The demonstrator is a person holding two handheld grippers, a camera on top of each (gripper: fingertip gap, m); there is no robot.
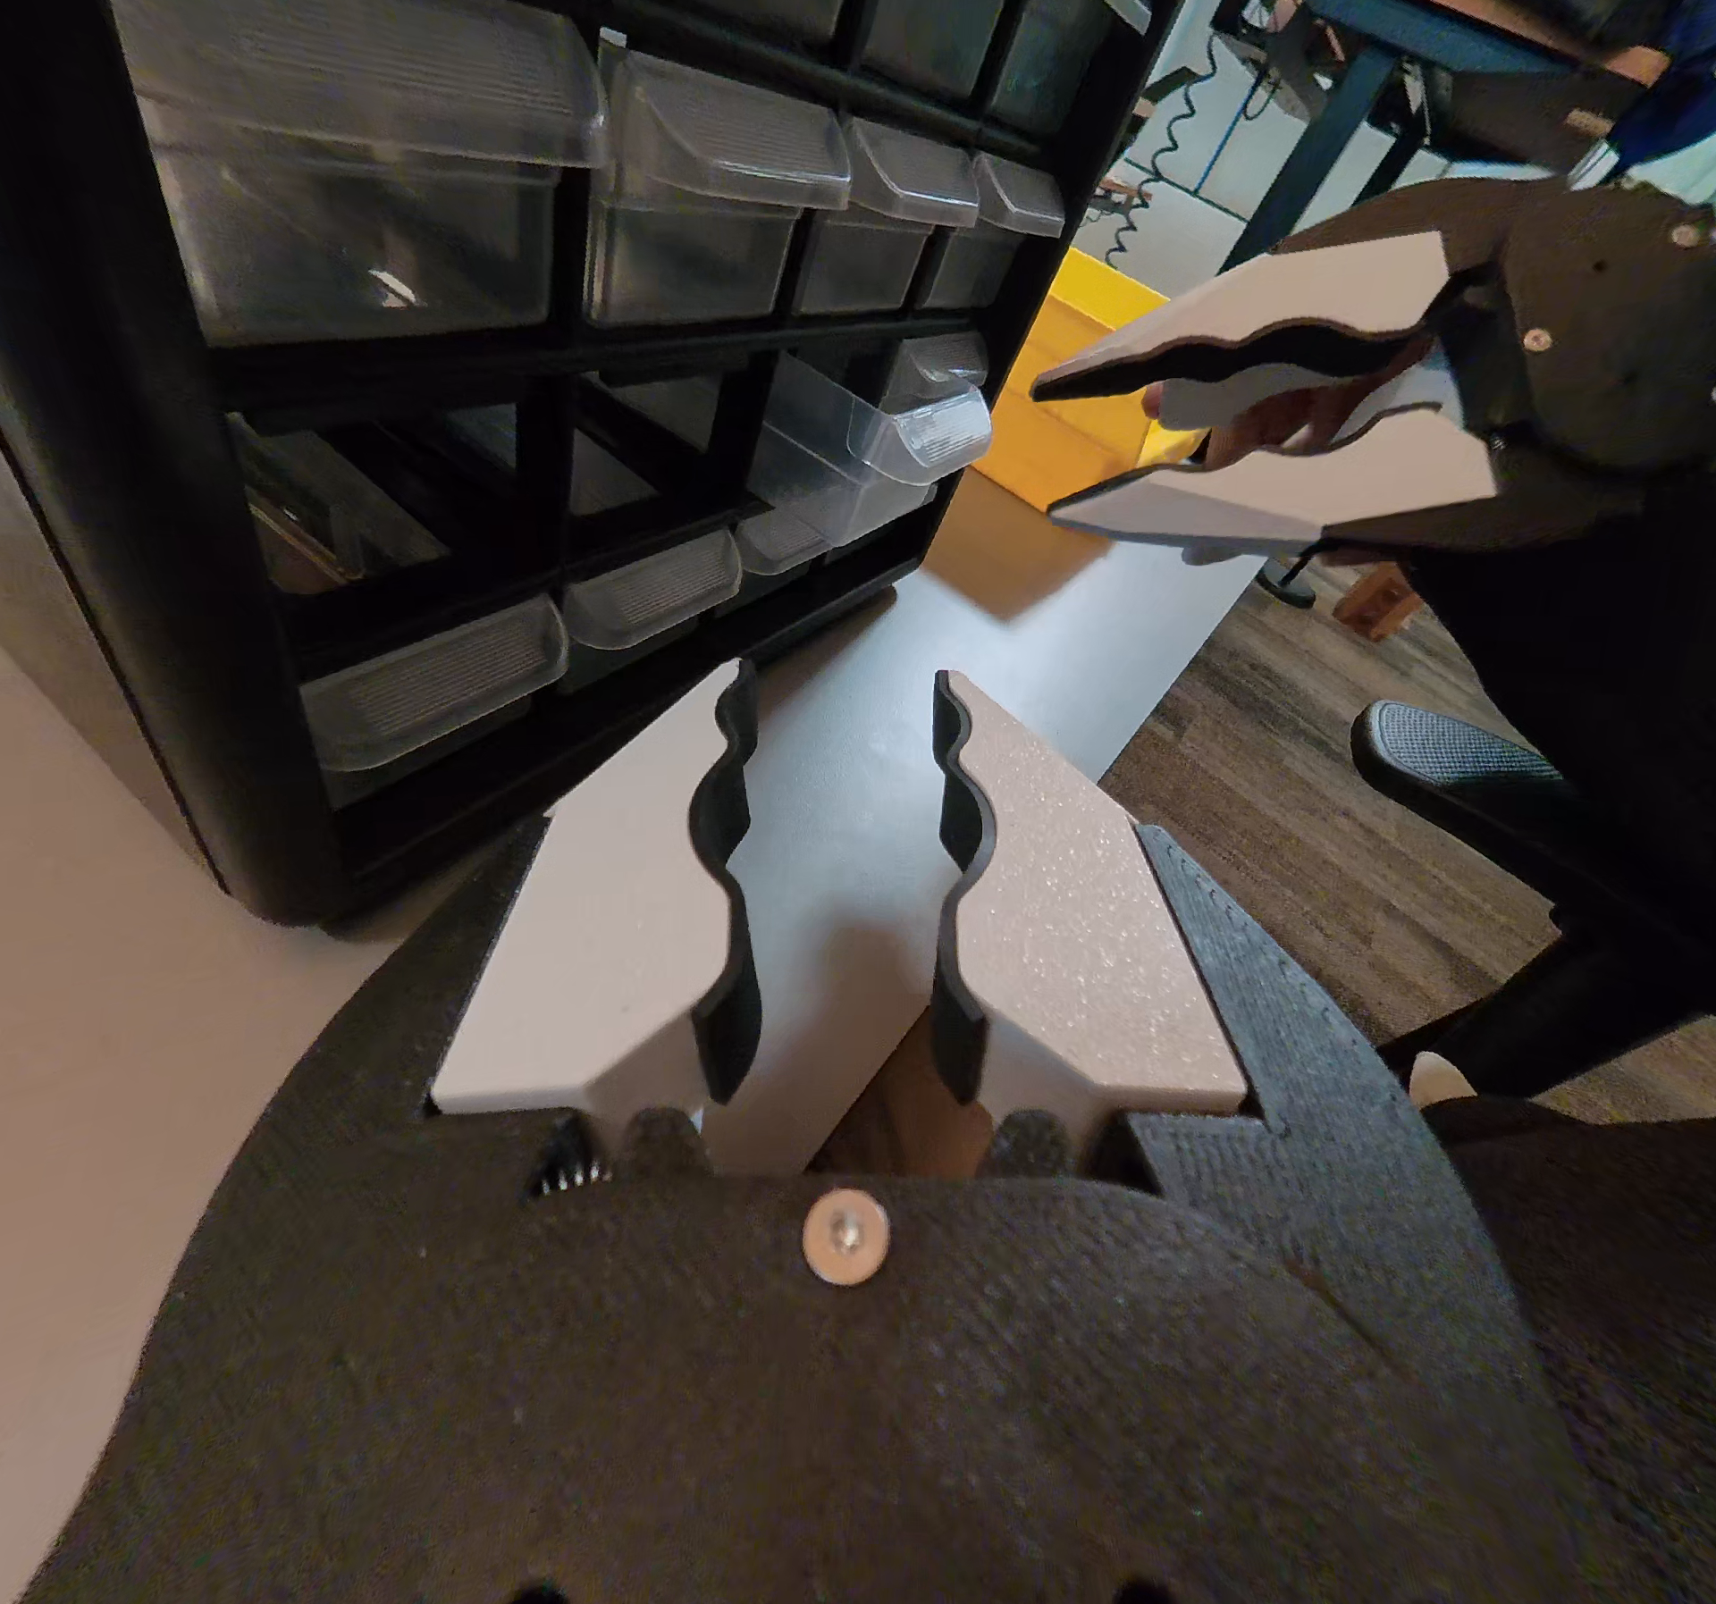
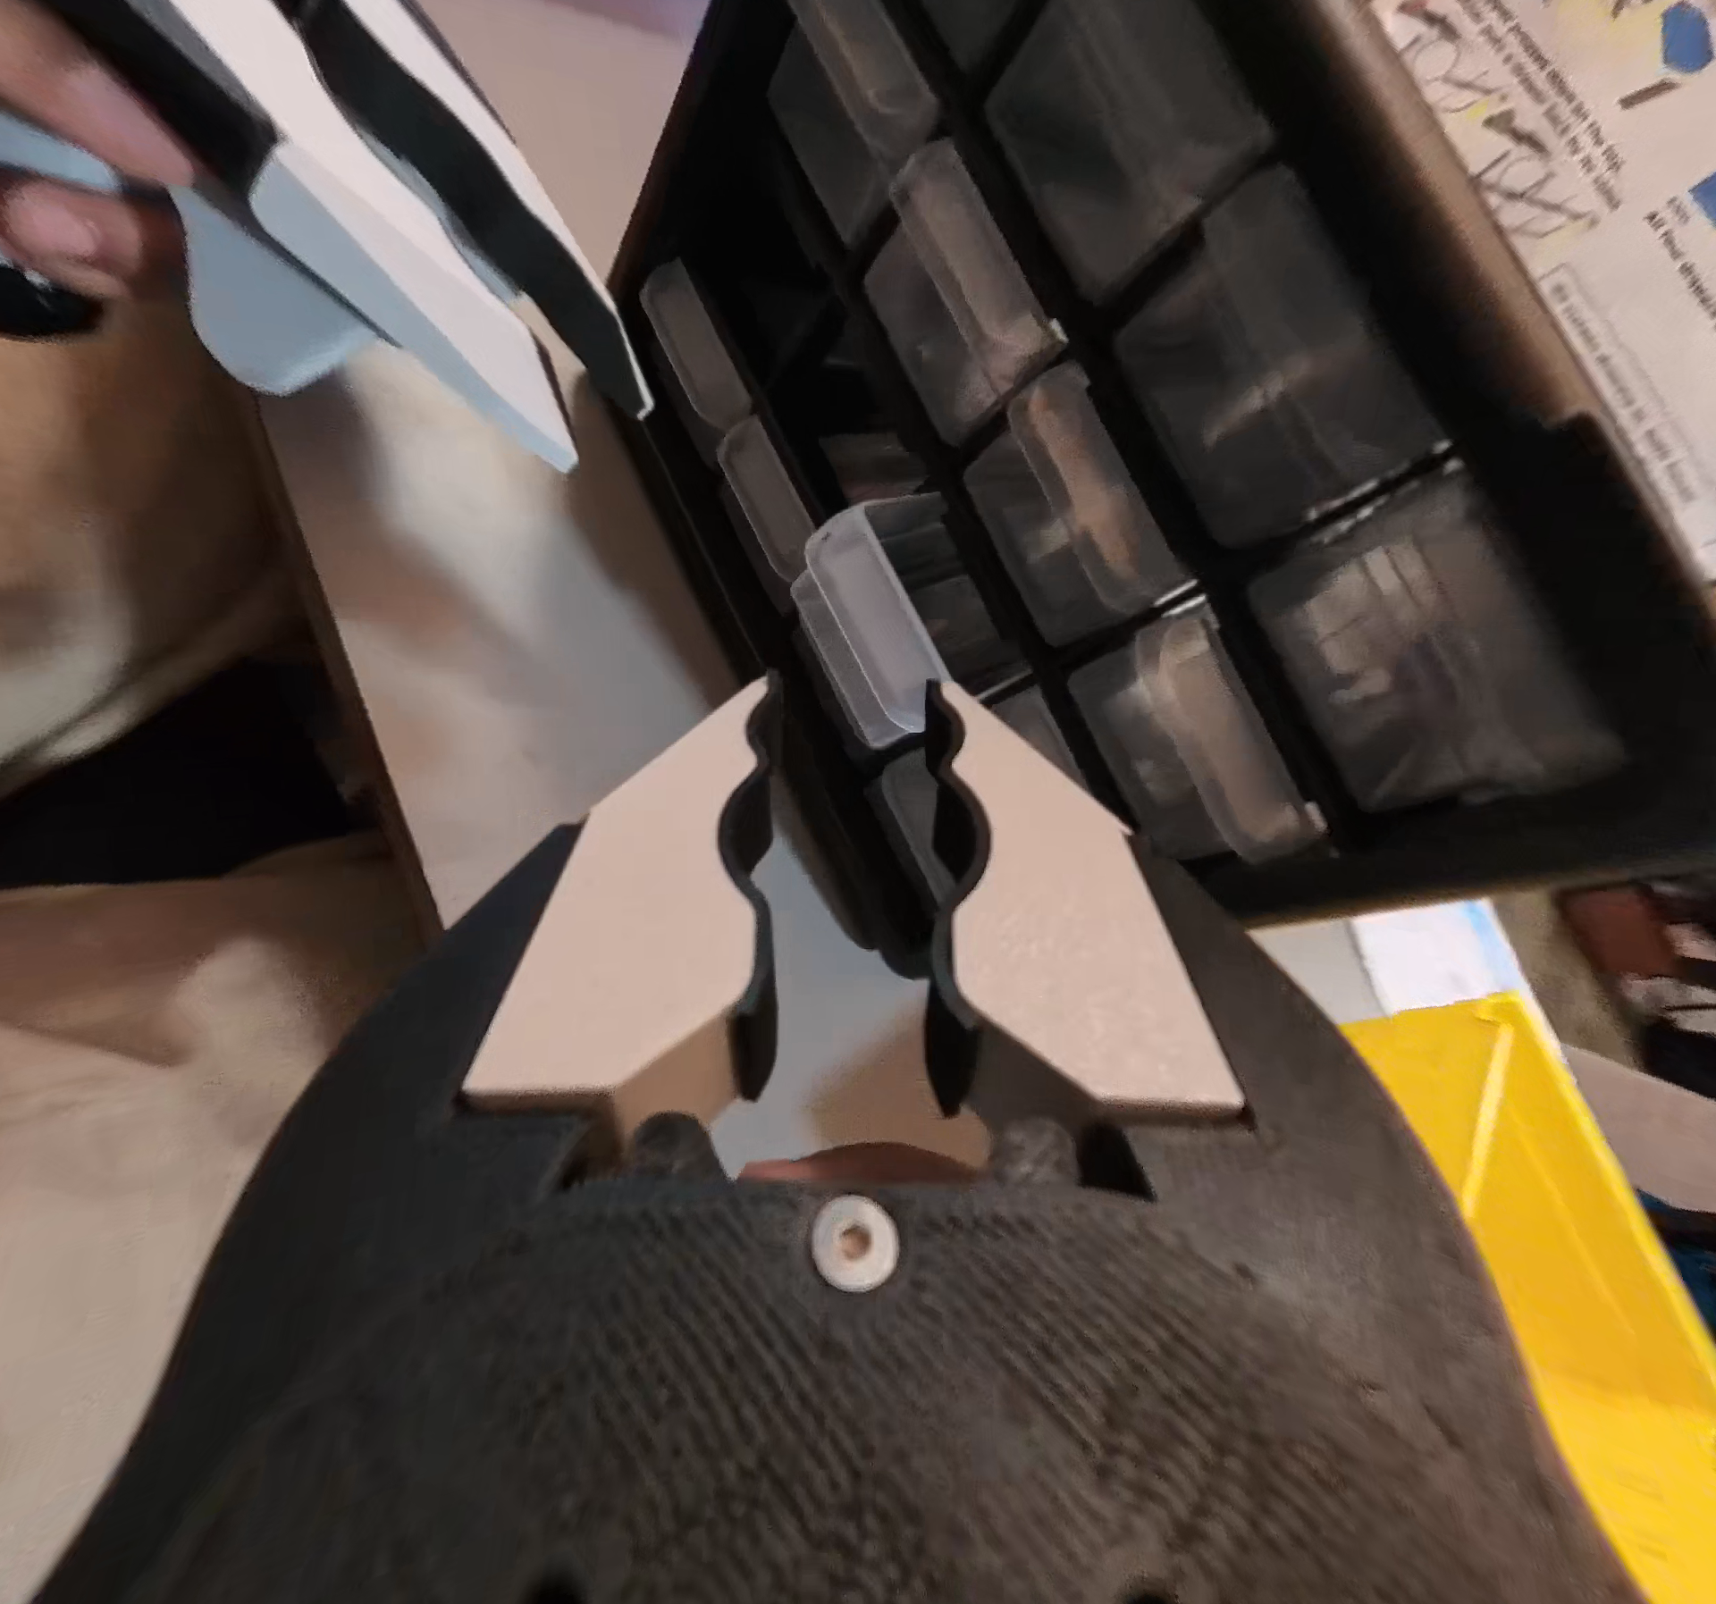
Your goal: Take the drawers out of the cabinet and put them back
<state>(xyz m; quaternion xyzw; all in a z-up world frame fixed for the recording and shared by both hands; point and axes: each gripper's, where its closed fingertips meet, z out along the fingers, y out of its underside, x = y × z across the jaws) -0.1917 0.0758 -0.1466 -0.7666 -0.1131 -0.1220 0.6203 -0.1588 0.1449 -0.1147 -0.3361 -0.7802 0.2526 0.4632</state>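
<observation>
We hold the right gripper with its fingers parted to a narrow gap, nothing between them, tips just short of the one clear drawer that juts from the black parts cabinet. We judge the reason for this pose: the fingers are lined up with the drawer's handle lip, so a short advance would put the lip between the pads for a pinch. In the left wrist view that same drawer sits part-way out and tipped downward, ahead of the right gripper's fingertips and apart from them.

Our left gripper waits with its fingers spread moderately wide and empty, low over the table, the cabinet's bottom row of drawers just beyond its left finger. It seems parked there to stay clear of the working side.

As for contents, the slots beside the jutting drawer look open and dark. The seated clear drawers mostly look empty; one large drawer shows a small pale glint we cannot identify. A yellow bin lies right of the right fingers, its inside unseen.
</observation>
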